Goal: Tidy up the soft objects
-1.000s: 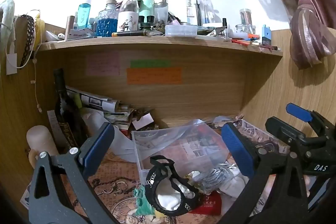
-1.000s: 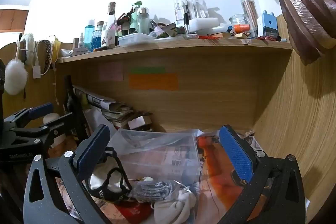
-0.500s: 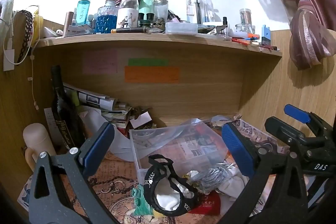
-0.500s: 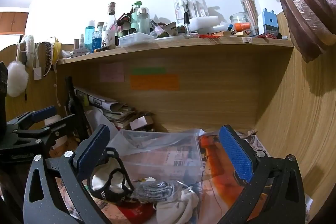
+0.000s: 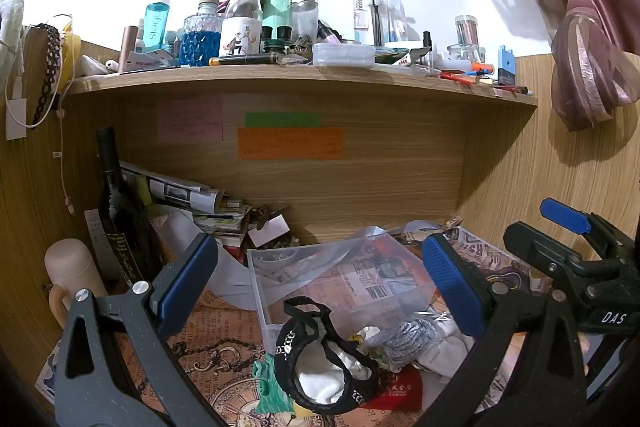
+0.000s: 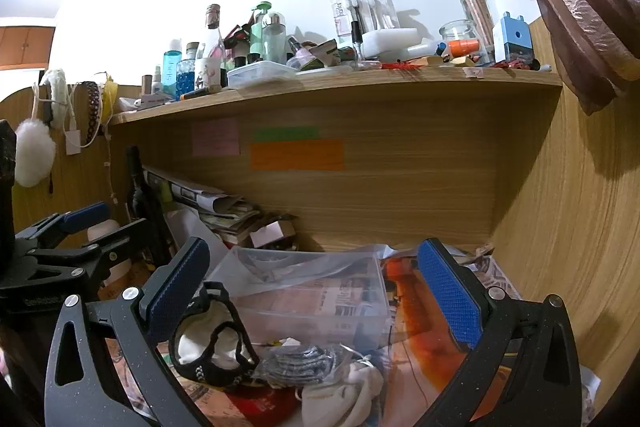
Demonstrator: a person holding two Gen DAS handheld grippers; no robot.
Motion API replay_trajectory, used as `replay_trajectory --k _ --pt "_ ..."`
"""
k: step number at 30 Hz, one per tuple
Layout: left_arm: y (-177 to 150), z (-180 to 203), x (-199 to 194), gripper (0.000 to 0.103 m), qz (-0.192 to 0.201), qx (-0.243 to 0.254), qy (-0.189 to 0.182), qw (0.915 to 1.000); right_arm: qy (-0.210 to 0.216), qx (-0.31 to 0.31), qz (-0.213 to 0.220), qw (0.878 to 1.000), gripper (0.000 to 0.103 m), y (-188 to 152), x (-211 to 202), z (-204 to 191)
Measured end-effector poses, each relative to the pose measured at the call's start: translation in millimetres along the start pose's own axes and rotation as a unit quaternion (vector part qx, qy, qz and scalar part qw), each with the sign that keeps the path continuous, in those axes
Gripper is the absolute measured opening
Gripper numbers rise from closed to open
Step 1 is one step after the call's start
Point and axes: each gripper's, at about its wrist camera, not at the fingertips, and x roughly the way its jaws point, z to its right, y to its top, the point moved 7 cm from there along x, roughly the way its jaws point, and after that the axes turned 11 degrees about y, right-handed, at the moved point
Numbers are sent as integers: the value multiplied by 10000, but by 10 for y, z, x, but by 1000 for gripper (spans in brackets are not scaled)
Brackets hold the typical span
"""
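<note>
A pile of soft things lies on the desk in front of a clear plastic box (image 5: 320, 279) (image 6: 312, 291): a black strappy garment (image 5: 320, 359) (image 6: 208, 347) with white cloth inside, a grey knitted piece (image 5: 404, 337) (image 6: 304, 363) and white socks (image 5: 448, 347) (image 6: 344, 391). My left gripper (image 5: 316, 279) is open and empty above the black garment. My right gripper (image 6: 316, 283) is open and empty over the pile. Each gripper shows at the edge of the other's view.
A dark wine bottle (image 5: 120, 219), a beige mug (image 5: 68, 275) and stacked papers (image 5: 188, 199) stand at the left. A crowded shelf (image 5: 300, 75) of bottles runs overhead. Wooden walls close the nook at the back and right (image 6: 560, 227). A curtain (image 5: 580, 47) hangs at the right.
Both grippers have drifted slightly; the left view has shifted a little, so the pile sits a bit higher. Both stay open and empty.
</note>
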Motion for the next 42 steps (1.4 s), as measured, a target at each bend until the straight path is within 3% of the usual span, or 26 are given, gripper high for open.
replay_trajectory --k 42 --pt "7 58 -6 103 18 36 5 10000 39 18 -6 10000 103 16 16 -80"
